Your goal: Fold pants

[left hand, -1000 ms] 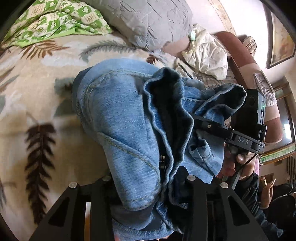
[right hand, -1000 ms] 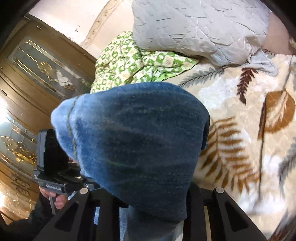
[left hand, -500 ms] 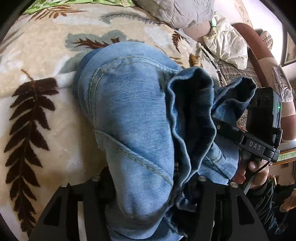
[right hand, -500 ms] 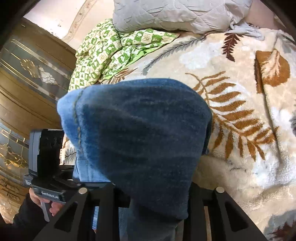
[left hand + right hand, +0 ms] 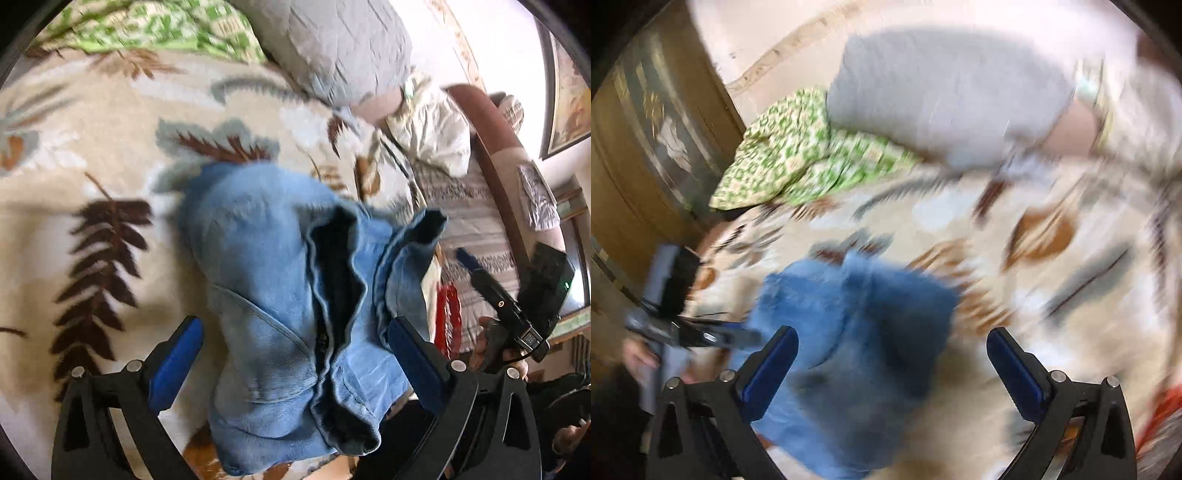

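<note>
Release step, fold laid down. Your left gripper [image 5: 293,343] has just been opening: fingers wide, blue pads [image 5: 177,363] clear of cloth, w/ the jeans [image 5: 266,295] bunched on the blanket [image 5: 74,177] between and just ahead of them. Your right gripper [image 5: 886,358] has likewise just been opening; fingers wide, nothing pinched, jeans [image 5: 857,332] lying between and ahead, nearer its left finger; view blurred. Judged: bundle looks lumpy, waistband gaping, so next move calls for backing both grippers off, then pressing flat or re-gripping an edge for another fold.
</note>
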